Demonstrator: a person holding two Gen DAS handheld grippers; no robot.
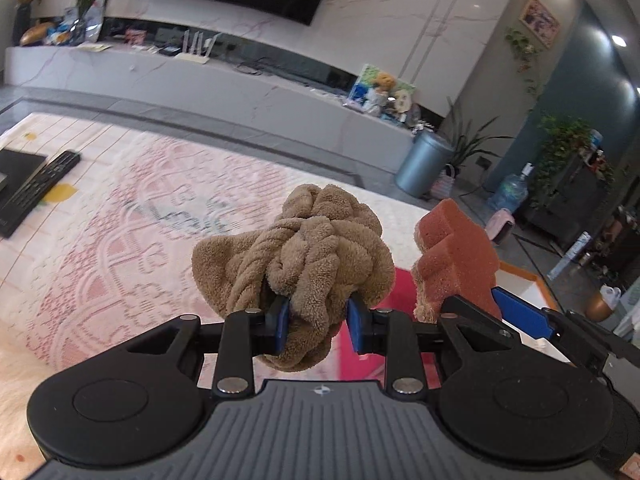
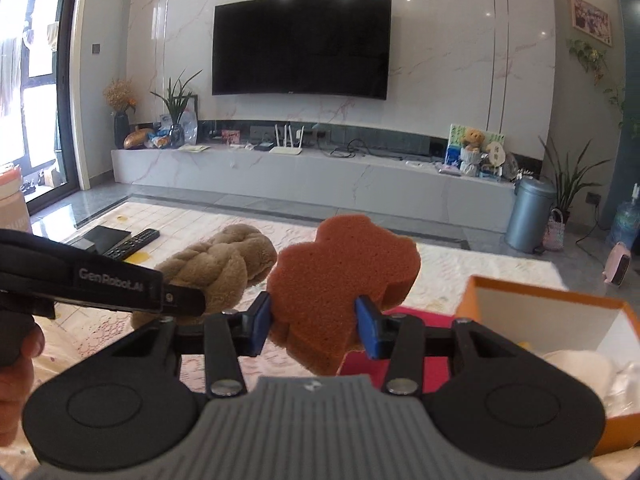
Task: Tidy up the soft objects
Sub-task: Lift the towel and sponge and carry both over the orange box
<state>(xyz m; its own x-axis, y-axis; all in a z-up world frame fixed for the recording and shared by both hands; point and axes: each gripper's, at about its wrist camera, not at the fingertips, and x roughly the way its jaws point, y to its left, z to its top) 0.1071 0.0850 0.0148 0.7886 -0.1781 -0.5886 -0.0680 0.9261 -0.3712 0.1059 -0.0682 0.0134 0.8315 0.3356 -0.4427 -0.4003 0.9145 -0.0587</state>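
Observation:
My left gripper (image 1: 318, 322) is shut on a tan braided plush towel (image 1: 304, 256) and holds it above the pink patterned table cloth. My right gripper (image 2: 314, 326) is shut on an orange-brown bear-shaped sponge (image 2: 340, 276), held in the air. The sponge (image 1: 456, 256) also shows in the left wrist view, right of the towel, with the right gripper's blue finger (image 1: 520, 312) on it. The towel (image 2: 224, 264) shows in the right wrist view to the left, behind the left gripper's black arm (image 2: 100, 280). An open orange box with white inside (image 2: 556, 320) stands at the lower right.
A magenta mat (image 2: 416, 320) lies under the grippers beside the box. A remote (image 1: 40, 188) and a black flat box (image 1: 16, 168) lie at the far left of the table. Beyond are a TV bench (image 2: 320, 172), a grey bin (image 2: 528, 212) and plants.

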